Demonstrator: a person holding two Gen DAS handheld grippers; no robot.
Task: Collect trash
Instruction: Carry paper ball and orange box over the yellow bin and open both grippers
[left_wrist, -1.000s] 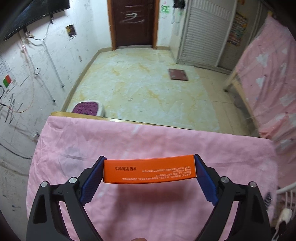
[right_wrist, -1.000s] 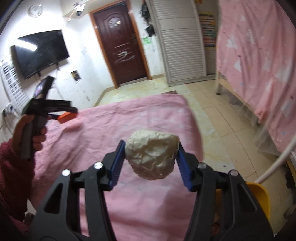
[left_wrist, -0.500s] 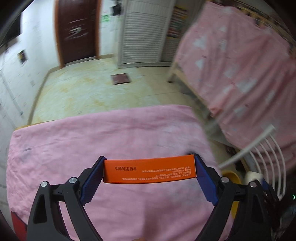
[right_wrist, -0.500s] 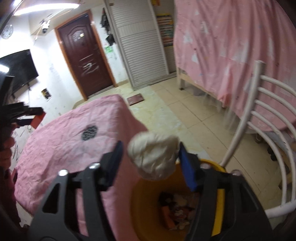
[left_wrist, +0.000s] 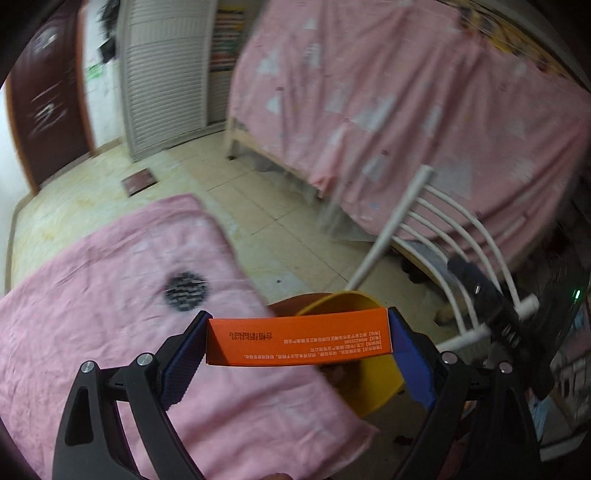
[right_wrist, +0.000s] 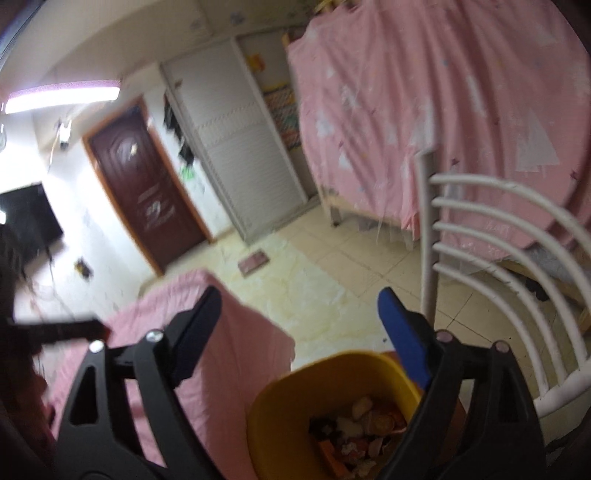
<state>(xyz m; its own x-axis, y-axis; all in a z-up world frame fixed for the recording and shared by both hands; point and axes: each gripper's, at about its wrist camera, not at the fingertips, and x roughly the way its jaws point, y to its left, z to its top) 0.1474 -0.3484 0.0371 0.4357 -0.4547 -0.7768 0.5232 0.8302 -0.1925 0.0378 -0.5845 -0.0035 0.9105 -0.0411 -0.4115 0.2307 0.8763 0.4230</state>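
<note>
The left gripper (left_wrist: 297, 341) grasps an orange box (left_wrist: 297, 341) endwise, its blue pads (left_wrist: 183, 358) pressed on the box's two short ends. The box's near face bears small white print in several lines, seen upside down and too fine to read; one line looks like a string of digits. Beyond the box the yellow bin (left_wrist: 373, 373) stands on the floor just off the right corner of the table (left_wrist: 92, 295), which is covered in a pink cloth. A dark round patch (left_wrist: 185, 291) marks the cloth near the table's far right edge. Past the bin stands a white chair (left_wrist: 436, 236), and behind it a bed draped in pink (left_wrist: 388, 110).

The right gripper (right_wrist: 299, 325) is released: its jaws have just been opening and stand wide, with nothing between them. Below them the bin (right_wrist: 280, 402) holds trash (right_wrist: 362, 432), a heap of pale crumpled scraps and orange bits. The table's corner (right_wrist: 236, 354) lies just left of the bin, and the chair (right_wrist: 491, 280) just right of it. A dark brown door (right_wrist: 144, 184) and a white slatted wardrobe (right_wrist: 236, 147) stand at the far wall. At the left edge of this view a dark shape (right_wrist: 55, 328) is too blurred to tell.
</note>
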